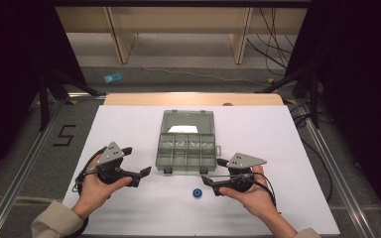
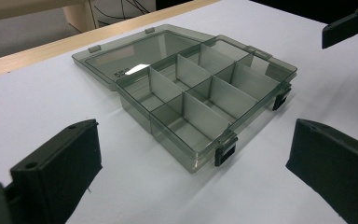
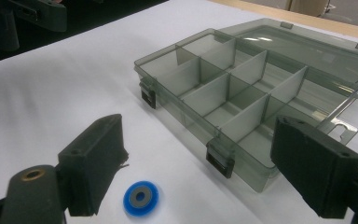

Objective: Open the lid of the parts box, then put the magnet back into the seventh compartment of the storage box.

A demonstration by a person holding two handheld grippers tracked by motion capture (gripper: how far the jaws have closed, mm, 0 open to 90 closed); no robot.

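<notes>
My right claw (image 1: 209,179) released, jaws apart, near the small blue round disc with grey centre (image 1: 197,193) on the white desk (image 1: 278,148) | left claw (image 1: 146,171) released too | smoky clear-plastic compartment box (image 1: 186,151) lid open, 8 cells bare | nothing done; disc left to grasp, box.

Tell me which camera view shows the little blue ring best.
The right gripper view: the blue ring lies large and close between that gripper's jaws, its grey centre clear. In the high view the ring is a small dot before the compartment box.
</notes>
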